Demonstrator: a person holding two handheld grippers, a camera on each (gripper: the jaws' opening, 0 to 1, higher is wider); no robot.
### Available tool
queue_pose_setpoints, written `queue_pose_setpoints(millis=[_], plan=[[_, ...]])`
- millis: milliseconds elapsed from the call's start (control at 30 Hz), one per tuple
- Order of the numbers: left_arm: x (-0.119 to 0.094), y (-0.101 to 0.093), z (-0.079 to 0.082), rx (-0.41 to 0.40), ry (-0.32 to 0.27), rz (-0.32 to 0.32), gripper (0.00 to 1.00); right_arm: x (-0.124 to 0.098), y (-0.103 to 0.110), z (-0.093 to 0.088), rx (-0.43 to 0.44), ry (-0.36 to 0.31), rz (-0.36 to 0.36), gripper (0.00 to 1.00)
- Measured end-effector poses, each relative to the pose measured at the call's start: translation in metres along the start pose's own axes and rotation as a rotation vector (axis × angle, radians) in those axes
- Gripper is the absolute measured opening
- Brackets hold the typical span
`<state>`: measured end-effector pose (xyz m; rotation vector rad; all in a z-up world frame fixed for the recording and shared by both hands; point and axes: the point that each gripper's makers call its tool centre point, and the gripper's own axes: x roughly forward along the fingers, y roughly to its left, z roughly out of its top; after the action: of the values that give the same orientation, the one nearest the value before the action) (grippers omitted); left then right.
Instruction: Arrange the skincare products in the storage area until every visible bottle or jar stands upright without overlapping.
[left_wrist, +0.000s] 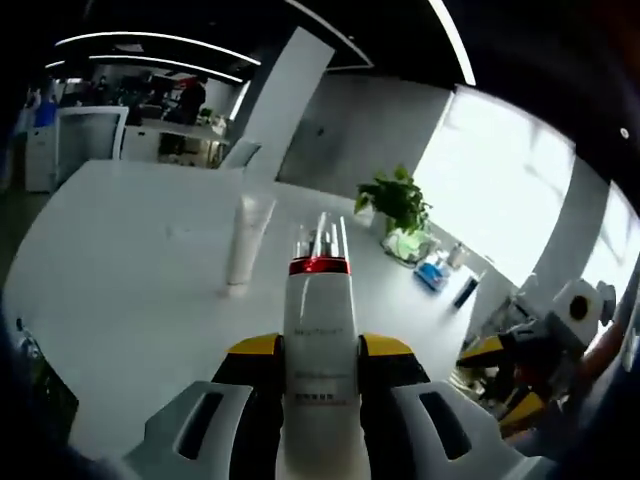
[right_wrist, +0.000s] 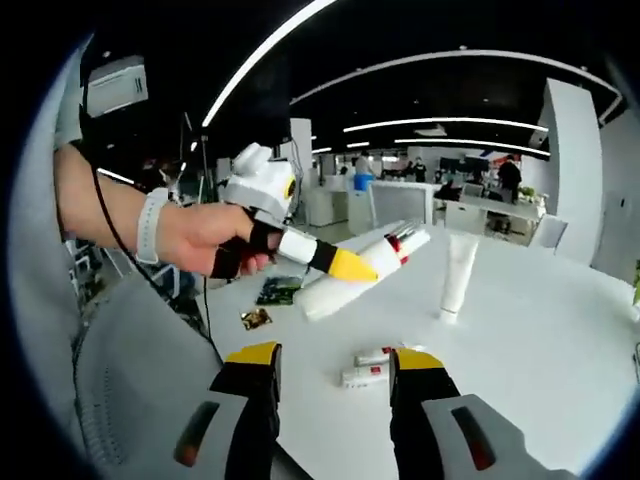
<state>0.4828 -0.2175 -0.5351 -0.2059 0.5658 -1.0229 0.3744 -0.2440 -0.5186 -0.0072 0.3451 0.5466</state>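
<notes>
- Jaws of the left gripper (left_wrist: 318, 375) pinch a white bottle (left_wrist: 318, 330), its long axis lying along them, tilted above the table (left_wrist: 130, 270).
- Right gripper (right_wrist: 332, 385) hangs spread and empty.
- Farther off, a white tube (left_wrist: 247, 240) stands upright.

Two tools are showing: the left tool (left_wrist: 318, 385) and the right tool (right_wrist: 333, 385). One white bottle with a red band (left_wrist: 318, 330) is sitting between the left tool's jaws. One white tube (left_wrist: 246, 240) is standing on the table (left_wrist: 130, 270) ahead of it. Two small items (right_wrist: 370, 367) are lying just ahead of the right tool. One potted plant (left_wrist: 398, 205) is standing off to the right.
</notes>
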Motion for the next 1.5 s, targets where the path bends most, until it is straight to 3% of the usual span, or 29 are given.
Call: queue_pose_setpoints(millis=[67, 200, 433, 533, 633, 767, 1033, 1100, 1333, 1500], plan=[[-0.009, -0.006, 0.003, -0.022, -0.037, -0.001, 0.25, 0.000, -0.003, 0.008, 0.028, -0.019, -0.004, 0.43], [-0.020, -0.024, 0.006, -0.010, -0.070, -0.023, 0.25, -0.001, -0.007, 0.030, 0.167, -0.077, 0.018, 0.47], [-0.029, -0.060, 0.010, -0.009, -0.138, -0.096, 0.25, -0.002, -0.020, 0.060, 0.494, -0.195, 0.062, 0.53], [-0.031, -0.072, 0.007, -0.003, -0.145, -0.115, 0.25, 0.003, -0.020, 0.062, 0.521, -0.187, 0.081, 0.56], [-0.032, -0.081, 0.004, -0.004, -0.147, -0.136, 0.25, 0.010, -0.019, 0.059, 0.526, -0.162, 0.087, 0.52], [-0.034, -0.093, -0.001, 0.027, -0.142, -0.168, 0.25, 0.017, -0.014, 0.055, 0.594, -0.150, 0.117, 0.49], [-0.037, -0.105, -0.011, 0.085, -0.124, -0.190, 0.25, 0.027, -0.013, 0.048, 0.658, -0.142, 0.115, 0.33], [-0.038, -0.106, -0.012, 0.102, -0.120, -0.182, 0.25, 0.026, -0.011, 0.048, 0.711, -0.143, 0.131, 0.32], [-0.037, -0.103, -0.023, 0.265, -0.040, -0.116, 0.25, 0.030, -0.008, 0.043, 0.736, -0.126, 0.126, 0.29], [-0.032, -0.115, -0.026, 0.338, -0.015, -0.117, 0.25, 0.034, -0.004, 0.043, 0.772, -0.117, 0.146, 0.31]])
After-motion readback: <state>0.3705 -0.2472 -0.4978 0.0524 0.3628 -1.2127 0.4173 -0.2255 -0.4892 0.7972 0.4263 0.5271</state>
